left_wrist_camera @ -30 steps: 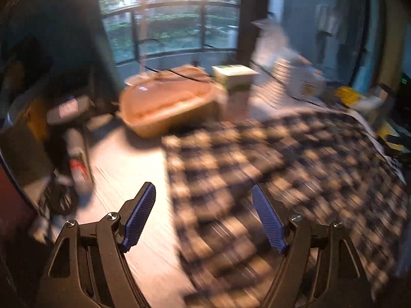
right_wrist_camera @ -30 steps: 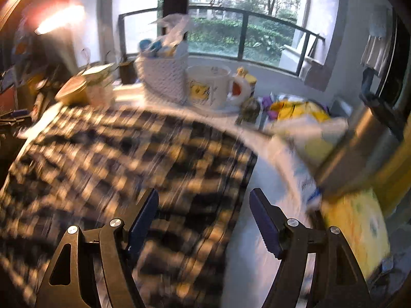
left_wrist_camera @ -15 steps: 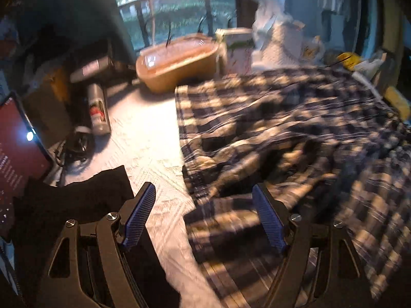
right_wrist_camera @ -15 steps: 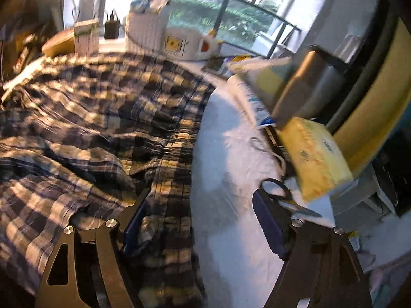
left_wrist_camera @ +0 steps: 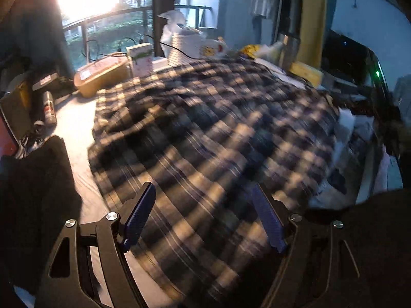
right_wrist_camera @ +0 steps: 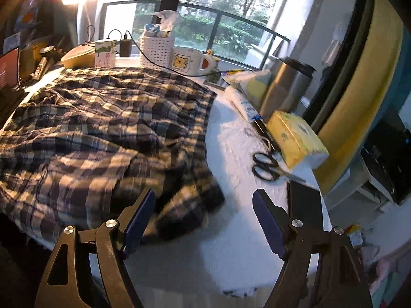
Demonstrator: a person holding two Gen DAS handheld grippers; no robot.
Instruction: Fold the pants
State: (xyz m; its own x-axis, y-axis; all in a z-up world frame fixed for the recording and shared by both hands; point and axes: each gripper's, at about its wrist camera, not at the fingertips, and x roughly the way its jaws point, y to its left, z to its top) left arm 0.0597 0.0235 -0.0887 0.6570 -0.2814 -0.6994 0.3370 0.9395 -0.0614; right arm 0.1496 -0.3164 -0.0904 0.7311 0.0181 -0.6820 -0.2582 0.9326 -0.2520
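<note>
Plaid pants [right_wrist_camera: 108,128] lie rumpled across the white tabletop [right_wrist_camera: 231,133], beside scissors [right_wrist_camera: 267,165]. The left tool [left_wrist_camera: 203,218] and right tool [right_wrist_camera: 203,220] hover above them, both spread and empty.

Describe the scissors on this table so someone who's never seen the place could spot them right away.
Start at the plaid pants spread over the white table, then look to the bare strip on their right. The scissors lie flat there against the near corner of a yellow tissue pack. They are the only thing with two black loop handles.
</note>
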